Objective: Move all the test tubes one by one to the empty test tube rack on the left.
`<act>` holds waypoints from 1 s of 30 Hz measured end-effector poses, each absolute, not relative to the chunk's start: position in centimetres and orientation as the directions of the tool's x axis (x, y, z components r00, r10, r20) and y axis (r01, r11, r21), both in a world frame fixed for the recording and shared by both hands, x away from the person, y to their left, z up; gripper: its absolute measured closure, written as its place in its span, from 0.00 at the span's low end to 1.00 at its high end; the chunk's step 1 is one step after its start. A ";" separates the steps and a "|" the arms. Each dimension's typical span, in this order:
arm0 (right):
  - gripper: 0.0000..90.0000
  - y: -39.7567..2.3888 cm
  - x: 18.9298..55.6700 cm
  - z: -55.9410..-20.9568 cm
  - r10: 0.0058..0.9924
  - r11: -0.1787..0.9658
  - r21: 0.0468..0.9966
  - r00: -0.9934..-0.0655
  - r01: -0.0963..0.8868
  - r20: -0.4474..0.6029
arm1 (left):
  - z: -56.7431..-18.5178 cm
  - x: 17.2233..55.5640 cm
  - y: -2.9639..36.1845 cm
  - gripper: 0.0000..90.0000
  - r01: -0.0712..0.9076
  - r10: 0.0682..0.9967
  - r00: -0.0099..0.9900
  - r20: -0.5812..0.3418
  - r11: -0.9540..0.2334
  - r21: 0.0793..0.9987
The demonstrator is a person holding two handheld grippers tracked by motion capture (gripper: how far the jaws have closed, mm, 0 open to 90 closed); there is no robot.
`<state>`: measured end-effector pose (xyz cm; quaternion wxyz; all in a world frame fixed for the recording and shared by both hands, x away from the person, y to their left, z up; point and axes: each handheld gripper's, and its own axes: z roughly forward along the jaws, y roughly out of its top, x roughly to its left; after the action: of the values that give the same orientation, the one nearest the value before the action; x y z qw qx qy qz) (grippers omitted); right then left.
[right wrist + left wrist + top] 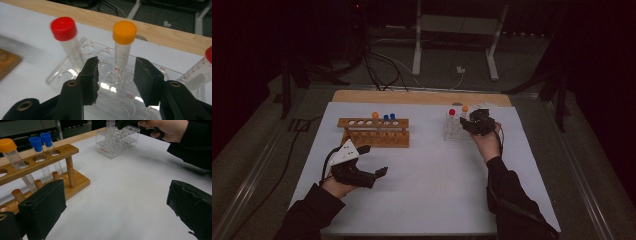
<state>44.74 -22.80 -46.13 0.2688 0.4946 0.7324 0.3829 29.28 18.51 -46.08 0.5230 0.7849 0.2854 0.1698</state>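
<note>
While the white table [427, 200] bears a wooden rack [374, 132] at far left and a clear plastic rack [112, 100] at far right, the left gripper [374, 161] hovers near the wooden rack, jaws wide apart and empty. The right gripper [115, 80] sits at the clear rack, its jaws apart on either side of the orange-capped tube [123, 47] without pressing it; a red-capped tube [66, 40] stands just left.

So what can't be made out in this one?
- High view: right gripper jaws, too dark and small; it covers part of the clear plastic tube rack.
- Right gripper view: orange-capped tube stands between the jaws; contact unclear. Another red-capped tube is cut off by the right edge.
- Left gripper view: wooden tube rack cut off at left.
</note>
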 end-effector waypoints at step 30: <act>0.84 -22.3 46.3 -45.2 0.938 0.221 0.842 -0.343 0.493 -0.046 | -46.1 29.4 18.6 0.04 0.282 0.621 0.783 -0.047 -0.286 0.916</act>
<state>46.33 -22.32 -45.18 0.2917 0.4936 0.7248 0.3820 29.36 18.59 -46.13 0.5241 0.7853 0.2872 0.1617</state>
